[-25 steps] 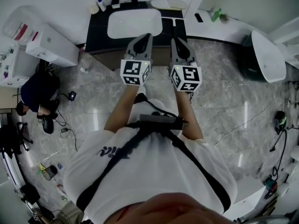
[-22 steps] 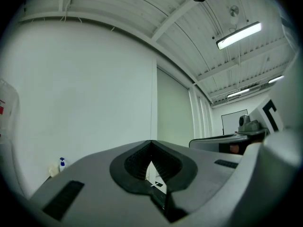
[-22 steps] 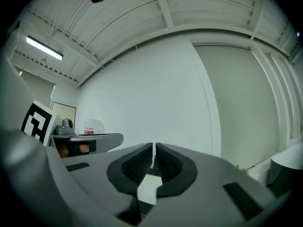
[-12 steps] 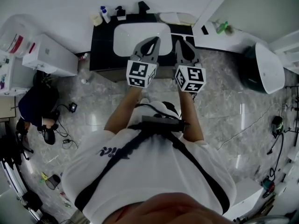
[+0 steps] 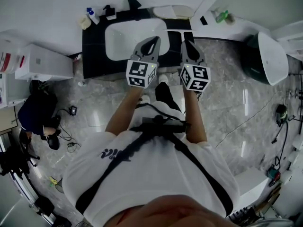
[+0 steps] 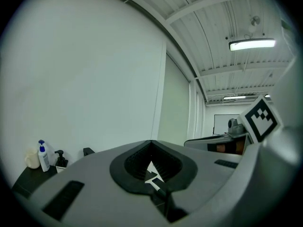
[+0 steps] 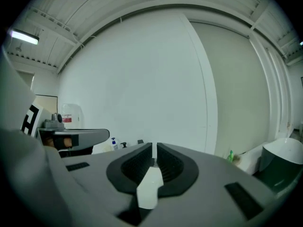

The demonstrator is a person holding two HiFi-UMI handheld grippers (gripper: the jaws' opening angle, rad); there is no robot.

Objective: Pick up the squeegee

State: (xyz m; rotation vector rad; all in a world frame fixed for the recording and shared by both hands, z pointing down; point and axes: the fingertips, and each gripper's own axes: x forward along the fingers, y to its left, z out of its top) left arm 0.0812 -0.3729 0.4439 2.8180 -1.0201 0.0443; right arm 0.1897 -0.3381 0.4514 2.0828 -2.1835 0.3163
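The left tongs (image 5: 155,39) and right tongs (image 5: 186,42) are held side by side, near each other, both reaching out level over the near edge of a dark counter (image 5: 94,48). In the left gripper view the left tongs (image 6: 150,142) are pressed together at the tips with nothing between them, leaving only a small hollow behind the pads. In the right gripper view the right tongs (image 7: 154,148) are also pressed together, with a thin slit between the ribbed pads and nothing held.

A white basin (image 5: 124,38) is set into the counter just beyond and left of the left tongs. The squeegee (image 5: 174,34) cannot be made out for certain. The likeliest match is a dark shape with pale edges lying flat on the counter right of the basin. It sits between the two pairs of tips and is partly hidden under the right tongs. Neither pair touches it.

Farther ahead and to the left of the left tongs, a blue-capped bottle (image 6: 42,155) and a black pump dispenser (image 6: 60,158) stand against the white wall (image 6: 94,70). A green bottle (image 7: 231,155) stands ahead and to the right of the right tongs, well apart from them.
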